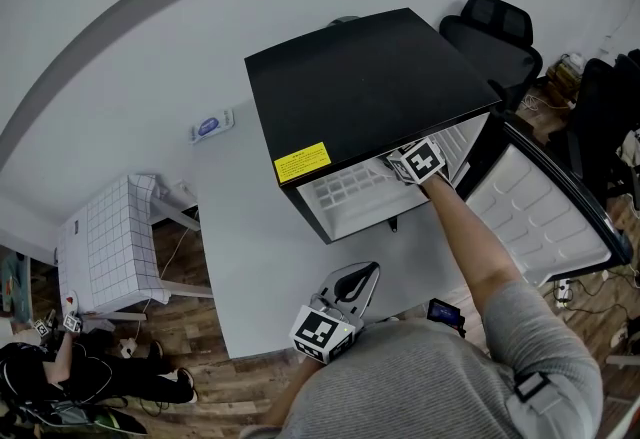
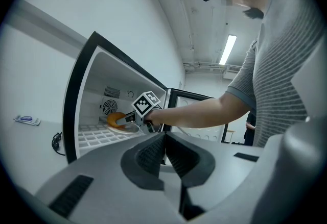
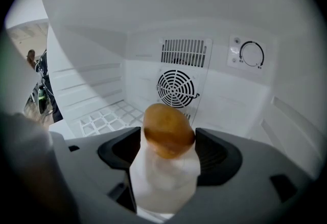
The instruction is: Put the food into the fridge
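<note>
A black mini fridge (image 1: 360, 87) lies on the white table (image 1: 240, 257) with its door (image 1: 545, 212) swung open to the right. My right gripper (image 1: 388, 166) reaches into the fridge, above the white wire shelf (image 1: 345, 189). It is shut on a white plate (image 3: 166, 177) that carries a round brown bun (image 3: 168, 130). The left gripper view shows that bun (image 2: 116, 118) and the right gripper (image 2: 125, 120) inside the fridge (image 2: 82, 95). My left gripper (image 1: 362, 274) hovers near the table's front edge, shut with nothing in it (image 2: 164, 139).
The fridge's back wall has a round fan grille (image 3: 176, 89) and a dial (image 3: 252, 54). A dark phone (image 1: 445, 312) lies on the table at the front right. A black chair (image 1: 495, 27) stands behind the fridge. A small table with a checked cloth (image 1: 105, 247) stands at left.
</note>
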{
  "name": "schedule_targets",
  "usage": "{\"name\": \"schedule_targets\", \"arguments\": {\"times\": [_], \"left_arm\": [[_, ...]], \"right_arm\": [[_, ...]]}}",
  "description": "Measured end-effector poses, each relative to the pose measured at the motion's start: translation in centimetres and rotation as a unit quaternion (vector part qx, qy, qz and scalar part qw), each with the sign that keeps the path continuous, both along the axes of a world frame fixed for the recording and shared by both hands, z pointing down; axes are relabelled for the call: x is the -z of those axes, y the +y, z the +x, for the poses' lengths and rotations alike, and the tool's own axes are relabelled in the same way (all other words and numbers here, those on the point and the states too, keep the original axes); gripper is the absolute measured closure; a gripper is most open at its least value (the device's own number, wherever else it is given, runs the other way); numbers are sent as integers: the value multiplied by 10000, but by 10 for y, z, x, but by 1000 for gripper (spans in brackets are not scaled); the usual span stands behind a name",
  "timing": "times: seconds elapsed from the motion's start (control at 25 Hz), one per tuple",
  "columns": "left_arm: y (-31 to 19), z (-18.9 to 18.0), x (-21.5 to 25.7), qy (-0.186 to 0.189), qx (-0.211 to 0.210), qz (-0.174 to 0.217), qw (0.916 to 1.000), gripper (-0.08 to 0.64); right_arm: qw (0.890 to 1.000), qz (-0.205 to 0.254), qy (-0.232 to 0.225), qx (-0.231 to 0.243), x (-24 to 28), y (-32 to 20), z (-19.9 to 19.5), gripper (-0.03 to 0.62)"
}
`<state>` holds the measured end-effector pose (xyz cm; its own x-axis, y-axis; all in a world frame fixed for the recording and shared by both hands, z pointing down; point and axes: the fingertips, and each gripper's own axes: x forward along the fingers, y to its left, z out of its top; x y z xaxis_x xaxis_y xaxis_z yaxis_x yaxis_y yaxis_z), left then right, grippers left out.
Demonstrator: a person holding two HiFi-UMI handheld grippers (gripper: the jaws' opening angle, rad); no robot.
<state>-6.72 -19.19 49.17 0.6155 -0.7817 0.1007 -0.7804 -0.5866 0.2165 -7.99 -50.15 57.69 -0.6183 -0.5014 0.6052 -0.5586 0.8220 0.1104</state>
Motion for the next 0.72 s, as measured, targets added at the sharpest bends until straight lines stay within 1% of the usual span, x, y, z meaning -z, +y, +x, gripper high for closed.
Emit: {"name": "schedule_targets", "arguments": {"times": [0.32,0.72], "left_arm": [[1,0,-1,5,-1,-11,10000,548],[0,3,0,13,-53,2,10000,548]], "right_arm": [[9999,60,-52,-114,5,-3,2,273],[9999,22,-42,-103,5,1,5,273]]}}
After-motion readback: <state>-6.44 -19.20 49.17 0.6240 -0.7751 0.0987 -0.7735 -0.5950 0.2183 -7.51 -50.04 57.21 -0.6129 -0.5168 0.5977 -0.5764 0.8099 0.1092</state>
